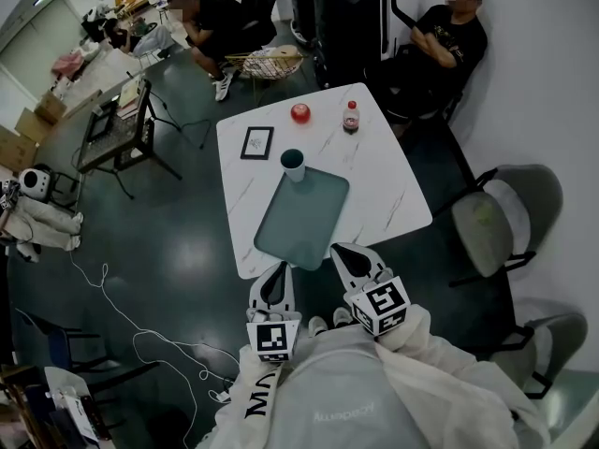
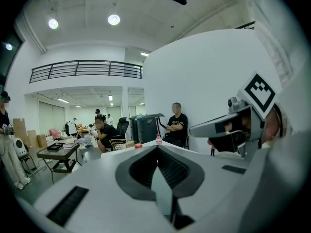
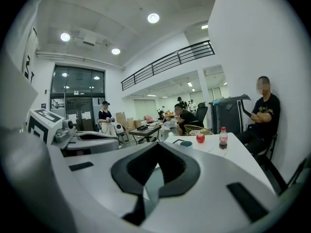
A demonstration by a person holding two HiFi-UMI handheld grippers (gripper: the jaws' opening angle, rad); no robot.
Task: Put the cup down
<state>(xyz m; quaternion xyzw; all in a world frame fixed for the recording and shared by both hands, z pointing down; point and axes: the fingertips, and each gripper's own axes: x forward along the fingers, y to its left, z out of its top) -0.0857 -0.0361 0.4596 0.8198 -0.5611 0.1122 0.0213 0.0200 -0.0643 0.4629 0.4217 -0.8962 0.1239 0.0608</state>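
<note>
A white cup with a dark teal top (image 1: 293,165) stands upright at the far left corner of a grey-green tray (image 1: 301,223) on the white marble table (image 1: 393,190). In the right gripper view only the cup's rim (image 3: 186,143) peeks over the jaws. My left gripper (image 1: 274,275) and right gripper (image 1: 344,253) hang side by side at the table's near edge, close to my body and well short of the cup. Both are shut, with the jaws meeting and nothing between them, as the left gripper (image 2: 158,150) and right gripper (image 3: 158,148) also show in their own views.
Beyond the cup lie a black-framed tablet (image 1: 256,142), a red round object (image 1: 300,112) and a small cola bottle (image 1: 351,117). Grey chairs (image 1: 496,218) stand right of the table, with a seated person (image 1: 449,36) behind it. Cables (image 1: 140,335) trail on the floor to the left.
</note>
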